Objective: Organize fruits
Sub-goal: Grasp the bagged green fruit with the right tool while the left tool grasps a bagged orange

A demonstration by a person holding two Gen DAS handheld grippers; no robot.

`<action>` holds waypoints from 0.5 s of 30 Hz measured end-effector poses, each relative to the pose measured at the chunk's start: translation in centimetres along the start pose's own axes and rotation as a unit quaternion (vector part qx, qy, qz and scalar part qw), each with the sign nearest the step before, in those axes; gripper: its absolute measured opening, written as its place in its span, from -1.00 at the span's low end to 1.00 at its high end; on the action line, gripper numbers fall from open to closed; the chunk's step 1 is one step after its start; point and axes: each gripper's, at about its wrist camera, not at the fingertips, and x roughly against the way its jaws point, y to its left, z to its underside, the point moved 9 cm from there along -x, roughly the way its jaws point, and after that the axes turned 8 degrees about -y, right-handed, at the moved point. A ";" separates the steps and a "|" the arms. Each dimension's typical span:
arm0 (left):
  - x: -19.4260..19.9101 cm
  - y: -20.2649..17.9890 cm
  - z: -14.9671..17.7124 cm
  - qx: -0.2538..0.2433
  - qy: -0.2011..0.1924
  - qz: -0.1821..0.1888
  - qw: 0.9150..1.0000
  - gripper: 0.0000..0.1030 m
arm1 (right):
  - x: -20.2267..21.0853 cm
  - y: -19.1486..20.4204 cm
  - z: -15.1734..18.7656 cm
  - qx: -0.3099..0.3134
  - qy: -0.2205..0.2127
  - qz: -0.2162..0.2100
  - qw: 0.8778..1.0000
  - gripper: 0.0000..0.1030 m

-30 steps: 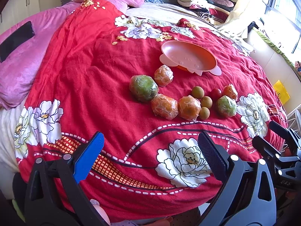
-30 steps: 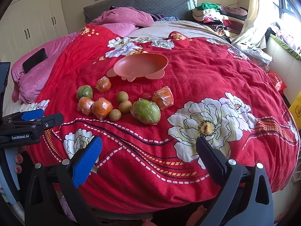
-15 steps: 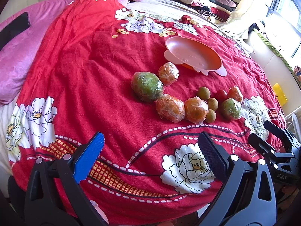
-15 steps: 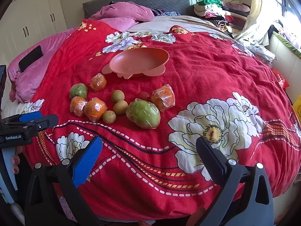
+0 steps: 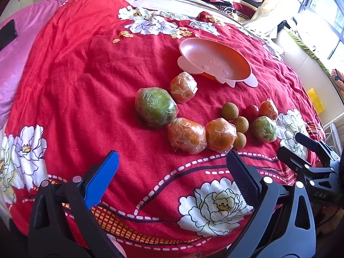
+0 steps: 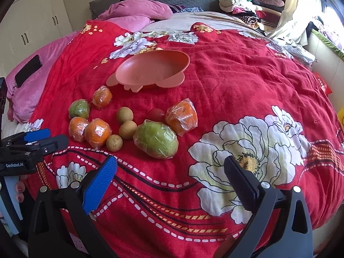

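While fruit sits mid-bed, both hand-held grippers gape apart nr edge.

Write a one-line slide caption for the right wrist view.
Open right gripper faces wrapped fruit and an empty pink dish on a red floral bedspread.

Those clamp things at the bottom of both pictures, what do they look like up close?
Each tool is black plastic with silver rivets and two long fingers: one faced with a ridged blue pad, one black. The left tool carries white "GenRobot.AI" lettering, seen from the right camera. The right tool shows "DAS" lettering from the left camera.
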 end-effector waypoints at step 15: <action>-1.8 -1.5 -0.4 -0.024 0.014 0.036 0.999 0.04 | -1.9 0.0 -0.3 -0.020 0.017 -0.010 1.000 0.92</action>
